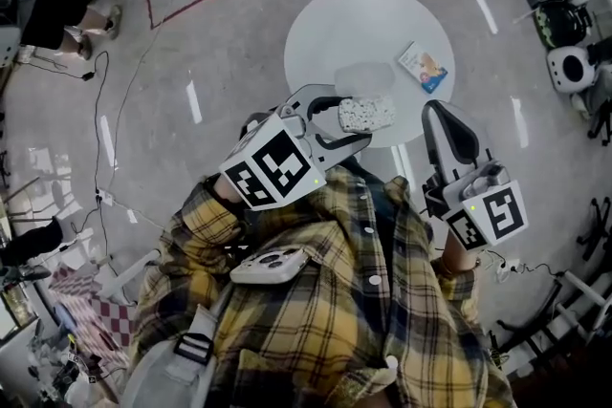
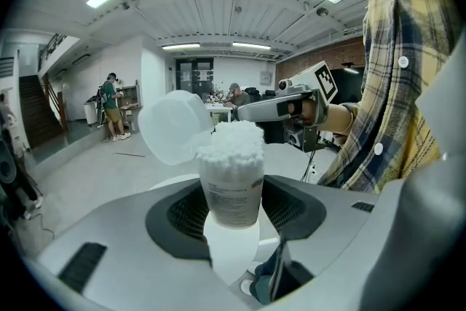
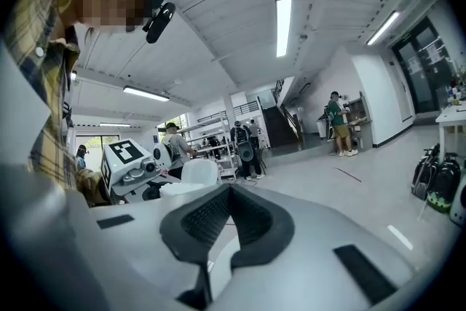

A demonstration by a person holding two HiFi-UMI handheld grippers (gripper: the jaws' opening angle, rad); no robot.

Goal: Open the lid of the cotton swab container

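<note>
Left gripper view first, closest in: gripping the container point(image 2: 233, 193) low on its body with the left tool point(image 2: 234, 218), pads point(image 2: 182, 213) pressed on both sides, upright between them. Already has the lid point(image 2: 173, 135) flipped back to the left and the swabs point(image 2: 231, 142) heaped above the rim, so looks done, or all but done, with the opening. Risks spilling those swabs from here, with nothing over them: needs only a tip forward or a jolt. Risks a slip too, judging by a grip set so low under a full top. Could also dent the wall by squeezing harder. Just beyond, shows the right tool point(image 2: 255, 110) at about the lid's height. In the right gripper view, shows its own pads point(image 3: 207, 218) pressed fully together with nothing between. Could knock the lid or the heap if swung across carelessly. Might let the lid drop shut again, depending on the hinge; cannot tell. In the head view, holds the container in the air over the near edge of the desk point(image 1: 335, 24), so would probably lose any spilled swabs to the floor point(image 1: 239, 43) rather than the desk. Farther on, only a small packet point(image 1: 423, 67) on the desk, well apart.
</note>
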